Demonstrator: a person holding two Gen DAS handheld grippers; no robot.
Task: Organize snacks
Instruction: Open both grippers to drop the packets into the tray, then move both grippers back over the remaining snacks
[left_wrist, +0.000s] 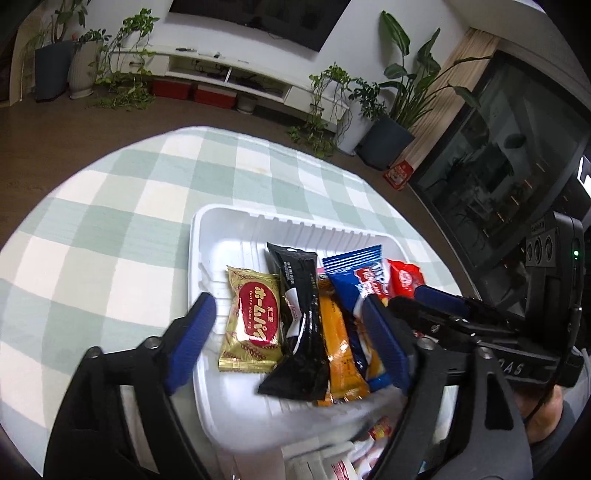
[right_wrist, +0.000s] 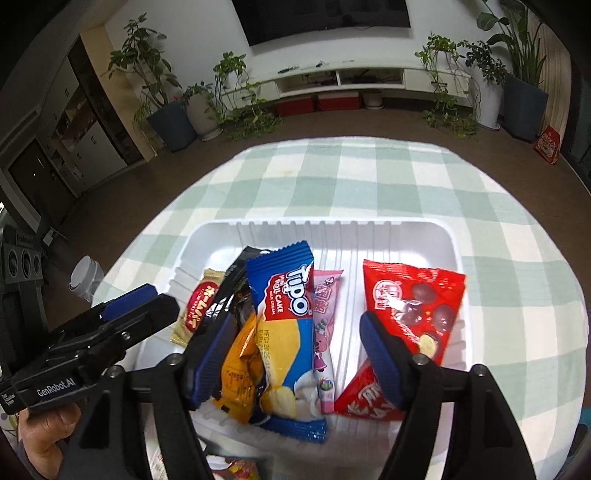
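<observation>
A white foam tray (left_wrist: 207, 236) (right_wrist: 406, 225) sits on the checked tablecloth and holds several snack packets. My left gripper (left_wrist: 288, 343) hangs open over the tray's near-left part, above a gold packet (left_wrist: 251, 321), a black packet (left_wrist: 301, 325) and an orange one (left_wrist: 341, 354); its pads touch none of them. My right gripper (right_wrist: 295, 354) is open too, above the blue Tipo cake packet (right_wrist: 286, 321), with a pink packet (right_wrist: 325, 332) beside it. A red chocolate-ball packet (right_wrist: 417, 306) (left_wrist: 404, 280) lies to the right, and another red packet (right_wrist: 365, 398) under the right finger.
The round table's cloth (left_wrist: 110, 221) spreads left of and behind the tray. More packets (left_wrist: 380, 430) lie at the near edge, partly hidden. A white-capped bottle (right_wrist: 86, 277) stands at the table's left edge. Potted plants and a TV cabinet line the far wall.
</observation>
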